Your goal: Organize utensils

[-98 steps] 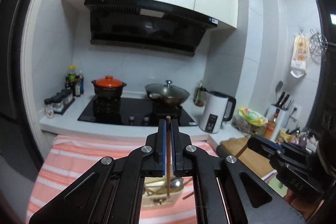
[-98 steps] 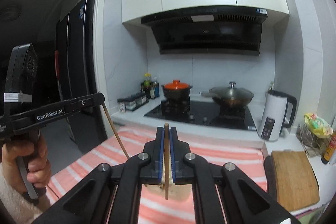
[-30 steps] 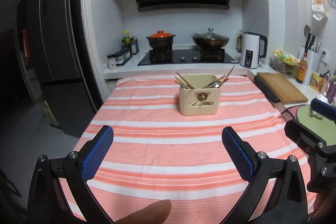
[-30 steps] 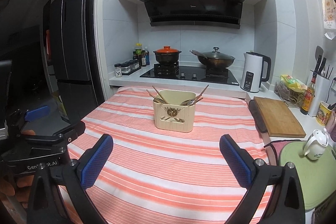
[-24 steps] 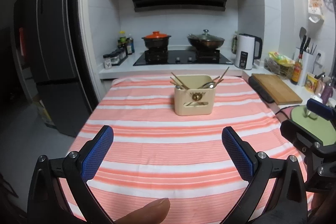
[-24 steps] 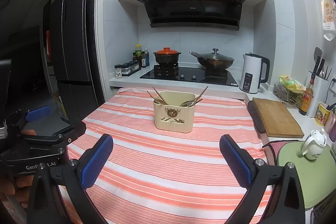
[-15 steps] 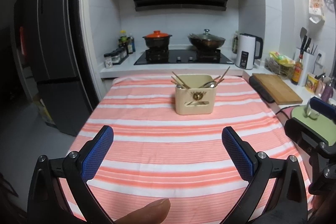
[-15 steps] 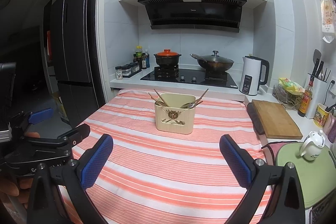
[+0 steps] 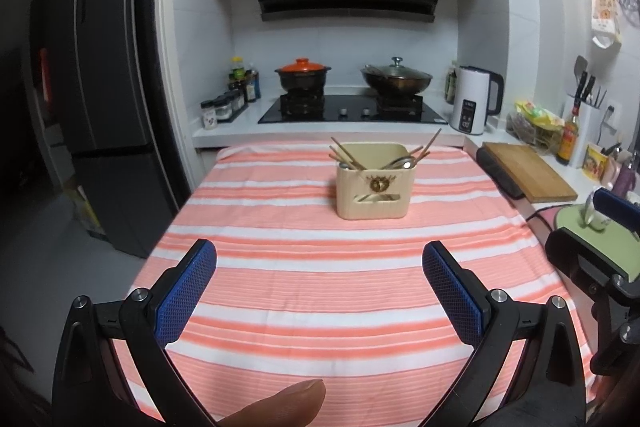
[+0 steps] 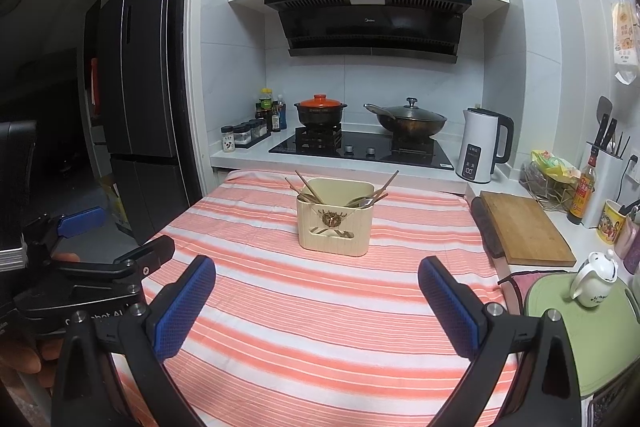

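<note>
A cream utensil holder (image 9: 374,183) (image 10: 334,221) stands on the far half of the striped table. Wooden chopsticks (image 9: 346,155) (image 10: 306,187) and metal spoons (image 9: 402,163) (image 10: 362,202) lean out of it. My left gripper (image 9: 319,259) is open over the near part of the cloth, well short of the holder, with nothing between its blue pads. My right gripper (image 10: 317,273) is open too, also empty and held back from the holder. The left gripper's body (image 10: 100,267) shows at the left of the right wrist view, the right gripper's body (image 9: 596,259) at the right of the left wrist view.
An orange-and-white striped cloth (image 9: 320,291) covers the table. Behind it lies a hob with an orange-lidded pot (image 9: 303,74) and a wok (image 9: 396,77), beside a white kettle (image 9: 474,99). A wooden cutting board (image 10: 524,227), a small teapot (image 10: 596,279) and a knife block stand right; a dark fridge (image 9: 100,87) left.
Both grippers, earlier shut on a chopstick each above the holder, now stand open and empty, pulled back to the near table side. Over the last second the views barely shift.
</note>
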Demonstrator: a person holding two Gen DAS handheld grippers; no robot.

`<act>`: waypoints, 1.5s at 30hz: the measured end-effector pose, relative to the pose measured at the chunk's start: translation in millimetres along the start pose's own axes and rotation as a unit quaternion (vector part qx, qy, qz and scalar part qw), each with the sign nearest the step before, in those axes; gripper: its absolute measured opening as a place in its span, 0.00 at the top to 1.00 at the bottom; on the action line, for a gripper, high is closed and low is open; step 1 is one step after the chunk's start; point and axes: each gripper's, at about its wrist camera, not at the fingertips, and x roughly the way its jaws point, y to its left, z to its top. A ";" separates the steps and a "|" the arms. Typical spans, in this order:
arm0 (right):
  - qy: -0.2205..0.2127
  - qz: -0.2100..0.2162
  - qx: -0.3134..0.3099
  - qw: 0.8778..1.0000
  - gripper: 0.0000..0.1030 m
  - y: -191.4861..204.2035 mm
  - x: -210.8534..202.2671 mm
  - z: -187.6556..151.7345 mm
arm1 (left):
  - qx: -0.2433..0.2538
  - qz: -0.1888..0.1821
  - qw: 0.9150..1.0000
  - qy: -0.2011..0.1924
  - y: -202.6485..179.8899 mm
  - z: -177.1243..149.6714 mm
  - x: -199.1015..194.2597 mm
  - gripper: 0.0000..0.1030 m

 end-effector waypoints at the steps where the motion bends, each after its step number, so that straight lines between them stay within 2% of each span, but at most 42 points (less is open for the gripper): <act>1: 0.001 0.000 0.000 1.000 0.00 -0.2 -0.1 -0.1 | 0.000 0.000 1.000 0.000 0.2 -0.1 0.3 0.00; 45: 0.004 -0.002 -0.003 1.000 0.00 0.7 -5.3 -0.4 | -0.004 -0.004 1.000 0.001 2.1 0.8 0.3 0.00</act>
